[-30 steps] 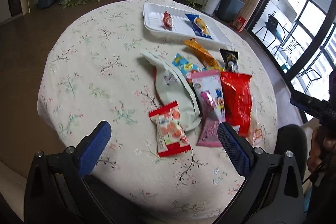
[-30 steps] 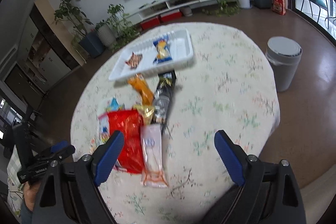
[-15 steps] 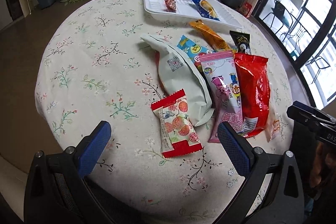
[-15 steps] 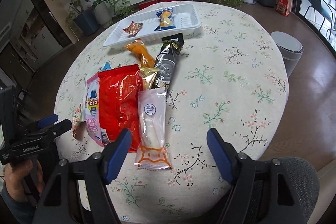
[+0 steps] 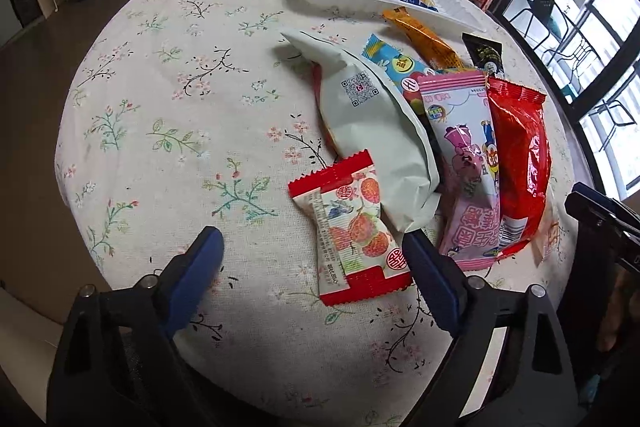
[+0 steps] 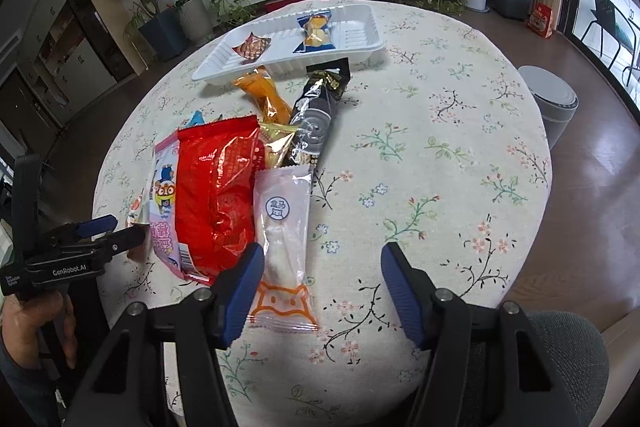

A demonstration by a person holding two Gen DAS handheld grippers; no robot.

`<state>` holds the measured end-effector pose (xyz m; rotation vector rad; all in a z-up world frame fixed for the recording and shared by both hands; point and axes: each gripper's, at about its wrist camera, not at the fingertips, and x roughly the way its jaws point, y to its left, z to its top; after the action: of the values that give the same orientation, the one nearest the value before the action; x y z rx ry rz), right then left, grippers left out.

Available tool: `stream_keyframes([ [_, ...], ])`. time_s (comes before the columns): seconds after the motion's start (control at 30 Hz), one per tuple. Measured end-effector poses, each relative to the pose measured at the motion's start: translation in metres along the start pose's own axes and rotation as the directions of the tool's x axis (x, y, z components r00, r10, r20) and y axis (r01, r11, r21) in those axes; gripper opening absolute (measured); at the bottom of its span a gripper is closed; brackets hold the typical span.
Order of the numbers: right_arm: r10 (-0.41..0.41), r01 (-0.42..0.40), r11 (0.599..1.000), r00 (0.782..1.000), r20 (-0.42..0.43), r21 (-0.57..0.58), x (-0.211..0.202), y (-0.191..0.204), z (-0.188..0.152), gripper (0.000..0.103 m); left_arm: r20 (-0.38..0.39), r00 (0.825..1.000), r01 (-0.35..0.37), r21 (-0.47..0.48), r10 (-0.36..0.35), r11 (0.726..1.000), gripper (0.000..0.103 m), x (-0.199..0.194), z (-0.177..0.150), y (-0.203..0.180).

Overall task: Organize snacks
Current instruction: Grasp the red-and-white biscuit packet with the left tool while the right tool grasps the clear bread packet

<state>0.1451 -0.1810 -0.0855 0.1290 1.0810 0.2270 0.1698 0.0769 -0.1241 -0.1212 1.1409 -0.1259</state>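
Crinkly foil and glossy plastic packets are heaped on the floral tabletop. Left tool is closing, empty, around the strawberry packet; right tool (also closing, gripping nothing) is straddling the translucent white packet.

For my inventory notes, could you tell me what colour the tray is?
White; the tray shows best in the right wrist view.

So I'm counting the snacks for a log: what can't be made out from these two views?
- Left wrist: the grey-white pouch hides most of a red packet under it.
- Right wrist: the red bag overlaps the gold packet; its size is unclear.
- Both: print on the tray snacks is too small.
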Motion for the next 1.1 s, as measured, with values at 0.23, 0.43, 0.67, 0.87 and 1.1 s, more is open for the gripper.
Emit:
stream_keyframes([
  [0.23,0.000,0.000,1.000,1.000,-0.010,-0.005,0.005,-0.002,0.003,0.060,0.002,1.000,-0.001,-0.008,0.001,1.000,0.059,0.000,0.008,0.004],
  [0.43,-0.009,0.008,1.000,1.000,-0.010,-0.023,0.008,0.001,0.006,0.060,-0.009,1.000,-0.023,0.021,0.024,1.000,0.050,0.000,0.011,0.006],
  [0.67,-0.025,0.024,0.999,0.999,-0.026,-0.036,0.010,0.005,0.006,0.060,-0.010,0.998,-0.058,0.069,0.059,0.996,0.049,0.001,0.007,-0.001],
  [0.87,-0.040,0.038,0.998,0.999,-0.034,-0.052,0.009,0.010,0.005,0.060,-0.007,1.000,-0.029,0.056,0.029,0.998,0.035,0.000,0.012,0.007],
  [1.1,-0.046,0.043,0.994,0.998,-0.037,-0.096,0.005,0.023,0.010,0.060,-0.002,1.000,-0.008,0.056,0.008,0.998,0.034,-0.002,0.011,0.009],
])
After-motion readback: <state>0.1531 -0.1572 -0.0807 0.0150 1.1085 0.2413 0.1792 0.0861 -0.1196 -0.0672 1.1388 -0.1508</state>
